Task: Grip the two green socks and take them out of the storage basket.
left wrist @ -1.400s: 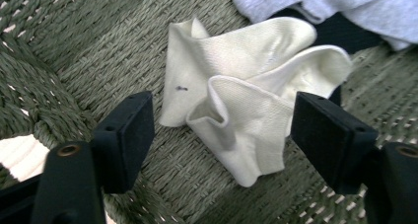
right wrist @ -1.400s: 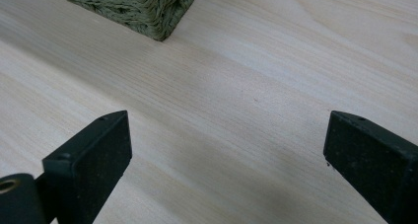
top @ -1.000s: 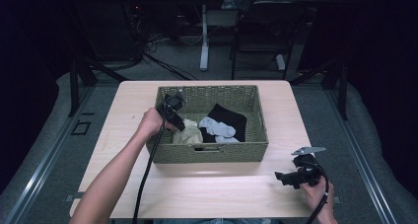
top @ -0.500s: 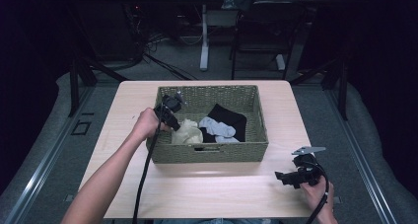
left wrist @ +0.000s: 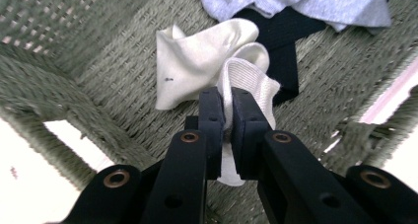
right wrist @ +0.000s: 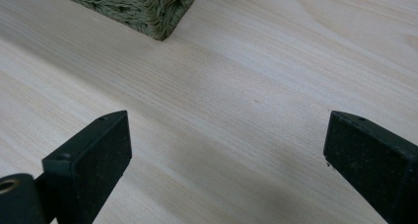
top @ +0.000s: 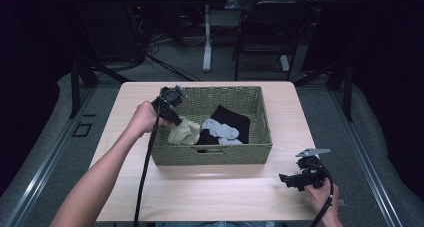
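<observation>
Here, the woven basket point(top: 212, 154) sits mid-frame on the table point(top: 210, 192), with bare wood all round it and the widest free strip along the lower edge. The left gripper point(top: 176, 122) reaches over the basket's left wall, near the upper-left corner; its jaws have just been closing and now pinch a cream sock point(left wrist: 197, 68) by a ribbed fold, the pads pressed tight on the cloth. The sock is crumpled, with a small dark mark, lying at the basket's left end just beside a pale grey sock point(top: 220, 130) and a black garment point(top: 234, 121). The right gripper point(top: 292, 179) rests at lower right, well apart from the basket, jaws spread wide over pale wood grain. Beyond the table, dark floor, cables and chair legs.
</observation>
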### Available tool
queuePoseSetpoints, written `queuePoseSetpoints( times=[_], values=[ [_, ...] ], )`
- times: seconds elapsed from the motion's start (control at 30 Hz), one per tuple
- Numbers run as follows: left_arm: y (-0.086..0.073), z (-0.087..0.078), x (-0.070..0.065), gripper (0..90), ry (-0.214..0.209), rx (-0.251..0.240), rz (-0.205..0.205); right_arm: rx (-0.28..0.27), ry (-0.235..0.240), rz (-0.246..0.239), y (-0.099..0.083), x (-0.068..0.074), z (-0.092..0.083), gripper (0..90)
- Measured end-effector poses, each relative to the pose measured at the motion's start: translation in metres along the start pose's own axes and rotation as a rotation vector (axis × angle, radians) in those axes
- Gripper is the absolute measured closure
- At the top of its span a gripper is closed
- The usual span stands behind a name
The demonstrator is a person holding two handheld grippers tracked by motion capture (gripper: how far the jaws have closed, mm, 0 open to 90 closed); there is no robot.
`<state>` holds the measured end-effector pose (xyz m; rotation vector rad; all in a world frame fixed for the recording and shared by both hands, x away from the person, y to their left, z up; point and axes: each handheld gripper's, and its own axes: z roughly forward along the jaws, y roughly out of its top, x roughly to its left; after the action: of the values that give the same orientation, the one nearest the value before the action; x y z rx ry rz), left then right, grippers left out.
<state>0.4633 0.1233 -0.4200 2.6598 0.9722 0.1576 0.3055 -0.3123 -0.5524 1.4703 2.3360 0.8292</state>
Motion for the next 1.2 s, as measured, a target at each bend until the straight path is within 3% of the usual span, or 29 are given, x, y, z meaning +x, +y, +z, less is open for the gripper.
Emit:
queuePoseSetpoints(
  times=[0.33, 1.0, 1.2],
  values=[
    [0.006, -0.025, -0.001, 84.8, 0.028, -0.031, 0.016, 0.002, 0.0, -0.001, 0.0, 0.0, 0.0, 3.7],
    [0.016, -0.068, 0.012, 84.9, 0.08, -0.09, -0.009, 0.007, 0.0, 0.001, 0.0, 0.0, 0.001, 3.7],
    [0.012, -0.084, 0.018, 84.9, 0.096, -0.128, -0.025, 0.007, 0.0, 0.003, 0.0, 0.0, 0.001, 3.7]
  ],
)
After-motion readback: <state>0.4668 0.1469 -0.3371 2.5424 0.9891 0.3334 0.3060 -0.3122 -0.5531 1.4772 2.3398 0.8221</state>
